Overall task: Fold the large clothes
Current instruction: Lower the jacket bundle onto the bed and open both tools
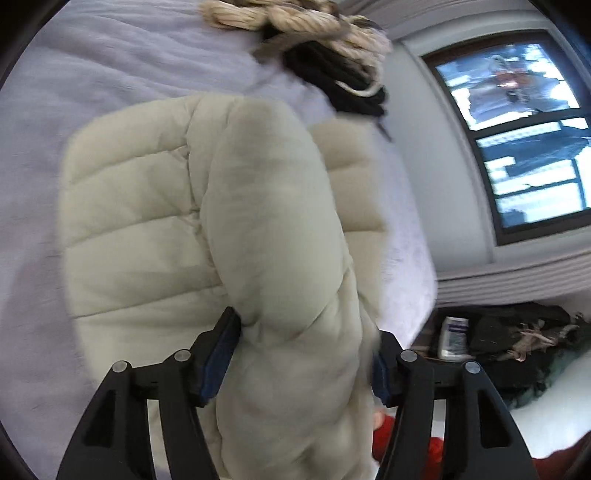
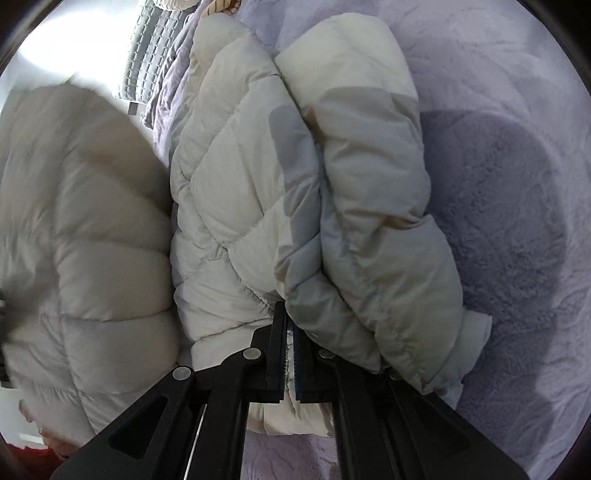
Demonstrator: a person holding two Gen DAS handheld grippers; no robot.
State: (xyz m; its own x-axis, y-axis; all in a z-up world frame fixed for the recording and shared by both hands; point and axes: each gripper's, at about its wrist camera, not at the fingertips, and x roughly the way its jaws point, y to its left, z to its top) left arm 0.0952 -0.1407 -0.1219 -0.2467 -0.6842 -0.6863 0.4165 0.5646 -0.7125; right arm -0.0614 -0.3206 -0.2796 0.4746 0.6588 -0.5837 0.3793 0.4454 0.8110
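Note:
A cream quilted puffer jacket [image 1: 147, 221] lies on a lavender fleece bed cover [image 1: 110, 74]. In the left wrist view a thick raised fold of it runs down between the fingers of my left gripper [image 1: 306, 328]. The jaws stand wide, the fold fills the gap and brushes both blue pads, and no pinch shows in it. In the right wrist view the jacket [image 2: 240, 184] is bunched into several puffy folds over the bed cover [image 2: 498, 184]. My right gripper [image 2: 289, 317] is shut on a thin edge of the jacket, with a sliver of fabric between its pads.
A pile of beige and black knitwear [image 1: 314, 33] lies at the far end of the bed. A window [image 1: 517, 129] is to the right, with a white bottle [image 1: 454, 338] and dark things [image 1: 517, 332] below it. A grey quilted pillow [image 2: 151, 55] sits at the upper left.

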